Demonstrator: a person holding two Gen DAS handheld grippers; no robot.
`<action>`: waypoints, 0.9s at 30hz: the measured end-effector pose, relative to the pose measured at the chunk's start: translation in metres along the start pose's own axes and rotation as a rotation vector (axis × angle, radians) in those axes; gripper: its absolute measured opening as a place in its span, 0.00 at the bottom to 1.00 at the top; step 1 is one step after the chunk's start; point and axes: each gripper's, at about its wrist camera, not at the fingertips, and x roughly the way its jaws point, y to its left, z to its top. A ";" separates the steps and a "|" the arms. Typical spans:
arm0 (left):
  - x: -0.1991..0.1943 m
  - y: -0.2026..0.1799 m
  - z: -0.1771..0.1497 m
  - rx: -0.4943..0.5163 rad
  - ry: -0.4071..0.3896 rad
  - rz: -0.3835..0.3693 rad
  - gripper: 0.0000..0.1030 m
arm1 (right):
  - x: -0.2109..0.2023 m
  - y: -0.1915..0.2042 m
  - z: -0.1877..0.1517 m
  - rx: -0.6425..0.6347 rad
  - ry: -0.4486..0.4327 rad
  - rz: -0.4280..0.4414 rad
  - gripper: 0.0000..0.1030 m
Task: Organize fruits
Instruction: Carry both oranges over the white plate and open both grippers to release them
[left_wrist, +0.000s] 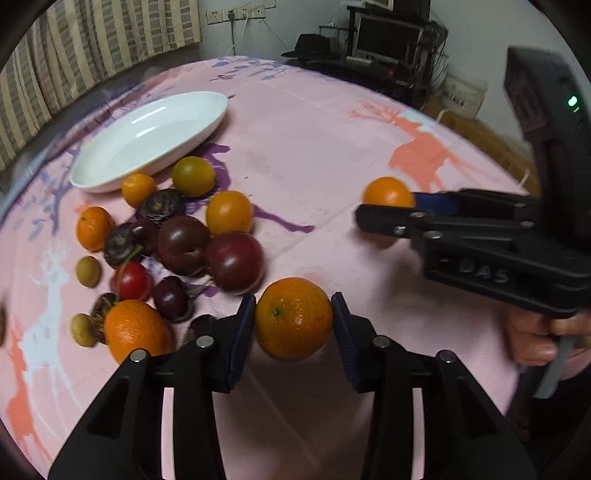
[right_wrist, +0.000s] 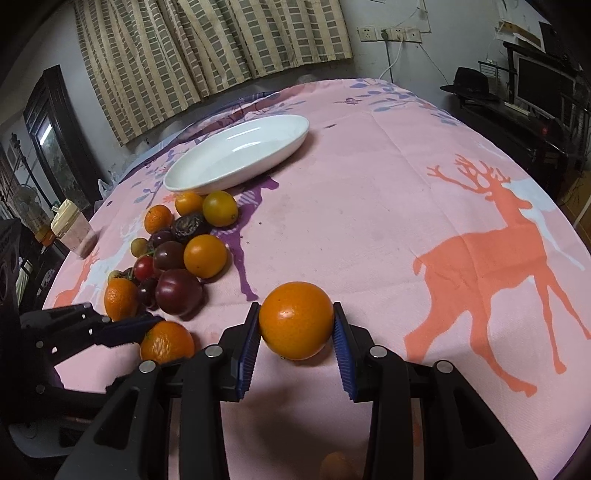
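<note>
A small orange fruit is cut off by the right wrist view's bottom edge, blurred and dim.

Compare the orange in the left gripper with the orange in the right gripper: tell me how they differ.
The left gripper's orange has dull, dimpled skin; the right gripper's orange is smooth and glossy.

The left orange shows a small green stem scar facing the camera; the right orange shows none on its visible side.

The left orange sits close to the fruit pile; the right orange sits apart on bare pink cloth.

Both are round, orange, and clamped between blue pads.
</note>
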 end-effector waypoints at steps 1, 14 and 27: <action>-0.006 0.001 0.000 -0.002 -0.017 -0.022 0.40 | -0.001 0.001 0.003 0.000 -0.003 -0.002 0.36; -0.072 0.119 0.068 -0.125 -0.226 -0.064 0.40 | 0.010 0.030 0.119 0.016 -0.137 0.047 0.37; 0.040 0.239 0.162 -0.304 -0.094 0.054 0.40 | 0.149 0.062 0.199 -0.114 0.037 0.018 0.37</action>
